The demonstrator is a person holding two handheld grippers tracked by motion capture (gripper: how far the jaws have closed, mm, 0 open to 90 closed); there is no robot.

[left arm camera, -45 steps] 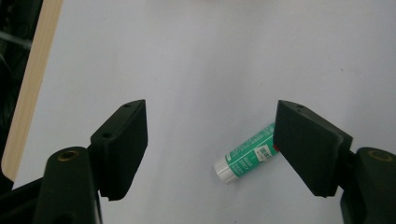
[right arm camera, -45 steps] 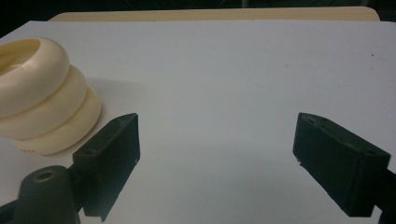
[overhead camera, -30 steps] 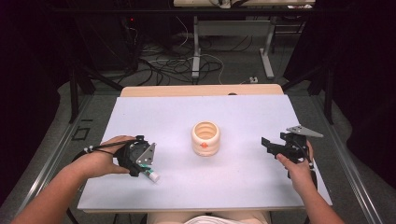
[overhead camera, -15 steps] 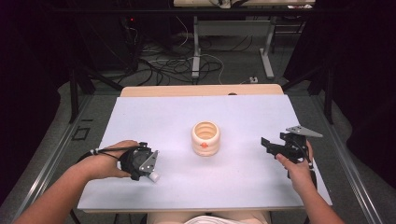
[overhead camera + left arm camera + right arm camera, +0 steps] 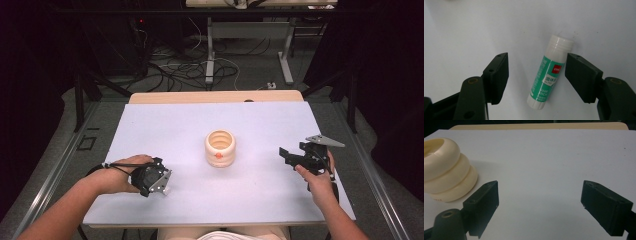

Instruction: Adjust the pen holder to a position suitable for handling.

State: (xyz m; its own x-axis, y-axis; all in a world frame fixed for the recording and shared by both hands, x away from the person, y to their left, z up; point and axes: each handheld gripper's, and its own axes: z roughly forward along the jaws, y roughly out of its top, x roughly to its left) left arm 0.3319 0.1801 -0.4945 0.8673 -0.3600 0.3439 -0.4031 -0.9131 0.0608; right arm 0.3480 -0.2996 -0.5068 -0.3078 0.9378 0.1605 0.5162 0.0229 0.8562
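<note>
A green and white glue stick (image 5: 547, 75) lies flat on the white tabletop (image 5: 165, 125), between the jaws of my left gripper (image 5: 536, 67). Those jaws point down at it and have just been closing; a gap still shows on the left jaw's side, so they are open. In the high view the left gripper (image 5: 159, 181) sits low at the table's front left, with the stick's white end (image 5: 165, 190) peeking out beside it. My right gripper (image 5: 286, 156) hovers at the right, open, with nothing between its jaws (image 5: 540, 195).
A cream ribbed cup (image 5: 220, 148) with a small red mark stands mid-table; in the right gripper view the cup (image 5: 446, 180) is to the left of the jaws. Cables and table legs lie on the floor beyond the far edge.
The left gripper has sunk towards the table over the glue stick and now covers most of it. The right gripper has kept still.
</note>
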